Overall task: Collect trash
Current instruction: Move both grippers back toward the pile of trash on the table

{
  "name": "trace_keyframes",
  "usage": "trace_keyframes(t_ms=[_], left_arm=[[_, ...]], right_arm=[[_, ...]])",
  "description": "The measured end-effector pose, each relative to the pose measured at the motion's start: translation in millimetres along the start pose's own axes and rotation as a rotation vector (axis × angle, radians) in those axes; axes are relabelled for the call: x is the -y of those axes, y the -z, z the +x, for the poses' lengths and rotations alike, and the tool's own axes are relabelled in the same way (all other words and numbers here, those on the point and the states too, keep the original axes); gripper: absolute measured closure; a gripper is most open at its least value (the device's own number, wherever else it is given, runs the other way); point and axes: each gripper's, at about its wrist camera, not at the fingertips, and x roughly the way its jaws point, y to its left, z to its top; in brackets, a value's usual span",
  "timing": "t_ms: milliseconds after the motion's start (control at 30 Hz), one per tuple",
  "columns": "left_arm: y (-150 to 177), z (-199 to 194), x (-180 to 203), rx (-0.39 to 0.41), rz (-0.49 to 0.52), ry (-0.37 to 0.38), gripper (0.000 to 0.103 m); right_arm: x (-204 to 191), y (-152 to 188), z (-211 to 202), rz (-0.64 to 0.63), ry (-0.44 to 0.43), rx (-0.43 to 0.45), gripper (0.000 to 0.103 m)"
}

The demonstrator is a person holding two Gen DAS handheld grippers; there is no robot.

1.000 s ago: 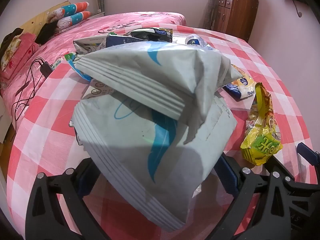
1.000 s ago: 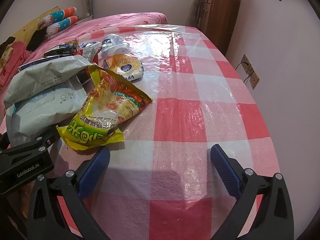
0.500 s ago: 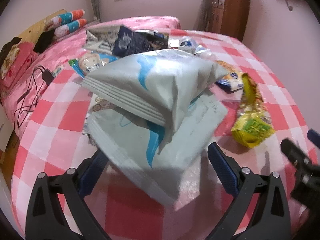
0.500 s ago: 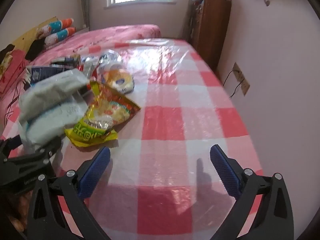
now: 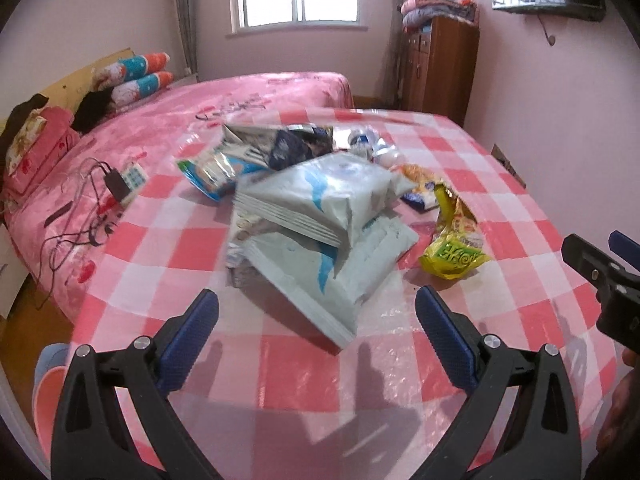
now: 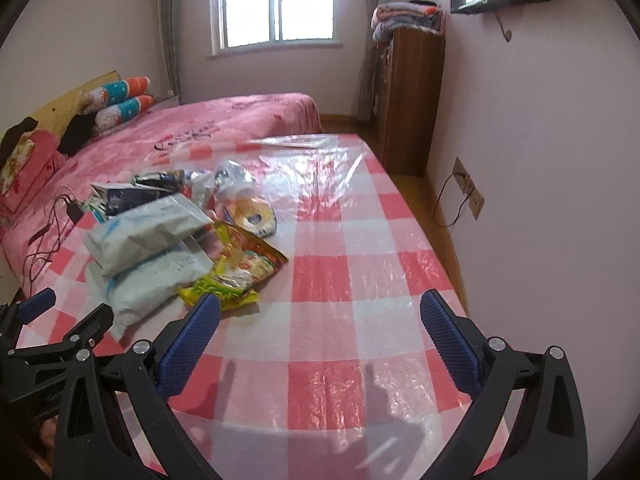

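The left tool (image 5: 316, 312) hangs above the near part of the bench with its blue-padded fingers spread wide and nothing between them; the right tool (image 6: 320, 312) is likewise spread and empty, over bare cloth to the right of the trash.

The trash lies in a loose heap on the left half of the bench. Nearest are two pale grey-white pouches with blue swooshes (image 5: 316, 216), one stacked on the other, the upper one puffed and tilted. Just to their right a torn yellow snack wrapper (image 5: 454, 240) lies open, touching the lower pouch in the right wrist view. Behind it sits a small orange-and-white packet (image 6: 254, 212), and farther back a dark blue bag (image 5: 288, 146), a blue-edged wrapper (image 5: 208, 170) and a crushed clear bottle (image 5: 362, 140).

The bench (image 6: 352, 248) wears a pink-and-white checked cloth under glossy clear plastic. Beyond it stands a bed with a pink cover (image 5: 240, 100), a charger and cables (image 5: 112, 182) on its edge, bolster pillows (image 5: 136, 76) by the headboard, a window (image 6: 276, 4) and a brown wooden cabinet (image 6: 412, 100) topped with folded blankets.
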Motion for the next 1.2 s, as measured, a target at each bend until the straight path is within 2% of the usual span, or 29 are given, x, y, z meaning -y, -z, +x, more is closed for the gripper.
trace_keyframes(t_ms=[267, 633, 1200], left_arm=[[-2, -37, -19, 0.062, -0.030, 0.002, 0.004], [4, -64, -42, 0.110, -0.073, 0.001, 0.004], [7, -72, -47, 0.124, -0.083, 0.007, 0.004]], right_arm=[[-12, -3, -39, -0.019, -0.004, 0.084, 0.004], [-29, -3, -70, -0.048, -0.020, 0.139, 0.004], [-31, -1, -80, -0.049, -0.019, 0.162, 0.004]])
